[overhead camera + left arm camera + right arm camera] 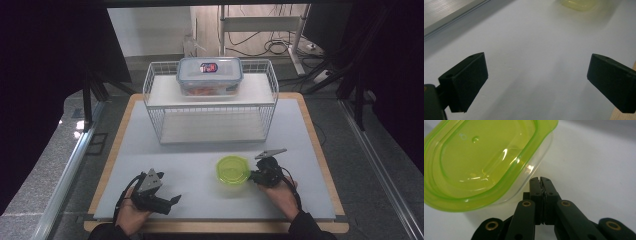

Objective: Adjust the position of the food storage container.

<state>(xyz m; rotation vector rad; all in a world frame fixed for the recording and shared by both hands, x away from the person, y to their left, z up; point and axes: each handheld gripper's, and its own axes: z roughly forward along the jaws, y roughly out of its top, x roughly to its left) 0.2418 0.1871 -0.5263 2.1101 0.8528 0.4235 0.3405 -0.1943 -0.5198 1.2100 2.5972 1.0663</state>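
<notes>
Green-lidded container [232, 170]: right tongs [540, 179] pressed together, tips at its side, nudging; left tongs [536, 80] spread, idle; next, steady push onward.

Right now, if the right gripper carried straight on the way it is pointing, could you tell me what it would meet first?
Most likely the green-lidded container. The right gripper, jaws shut with nothing between them, points at the clear wall just under the lid's rim. The tips look very close, though whether they already touch the container is unclear.

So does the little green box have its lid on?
Yes, shut: the see-through plastic box has its lime-green lid sitting flat over its rim, all around the part that shows. Whether anything is inside, I cannot tell.
</notes>
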